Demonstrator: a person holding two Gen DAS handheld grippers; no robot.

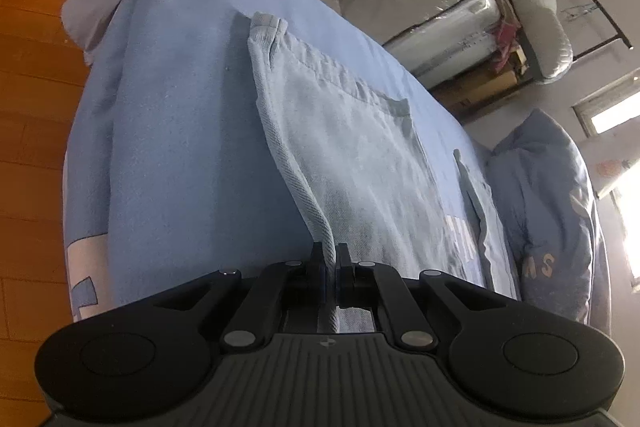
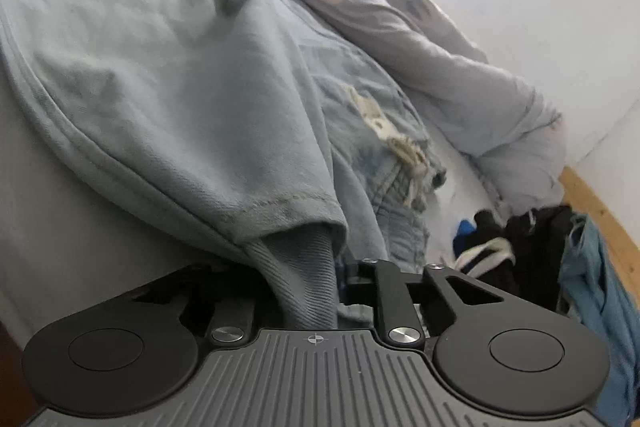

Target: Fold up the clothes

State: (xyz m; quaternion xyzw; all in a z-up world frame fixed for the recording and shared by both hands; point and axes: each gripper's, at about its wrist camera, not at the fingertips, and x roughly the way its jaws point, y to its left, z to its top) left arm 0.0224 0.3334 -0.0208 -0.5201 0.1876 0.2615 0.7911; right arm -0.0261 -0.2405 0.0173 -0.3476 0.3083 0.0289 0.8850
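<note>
A: Both sets of jaws are clamped on cloth. The left gripper [image 1: 331, 267] pinches the rolled, ribbed edge of a pale blue-grey fleece garment [image 1: 344, 147], and that edge runs straight ahead from the jaws to a far corner.

B: And the right gripper [image 2: 320, 279]?

A: Its jaws are mostly hidden under fabric, but the ribbed inner side of the same pale garment drops right between them, just behind a stitched hem [image 2: 280, 205]. I judge it gripped there.

B: Where does the garment lie?

A: Spread ahead of the left jaws across a bed covered with a blue sheet [image 1: 180, 147], fairly flat, with 1 long side raised by the 2 grips. To the right of the right jaws lies a crumpled light denim piece with a cream drawstring [image 2: 394, 135], and beyond it a dark heap of black and blue clothes [image 2: 516, 247].

B: How far along, then?

A: Mid-fold on this piece, I judge: no finished crease shows. Whether it has been folded once already, I cannot tell. The denim piece and the dark heap lie unfolded, so plenty seems left.
</note>
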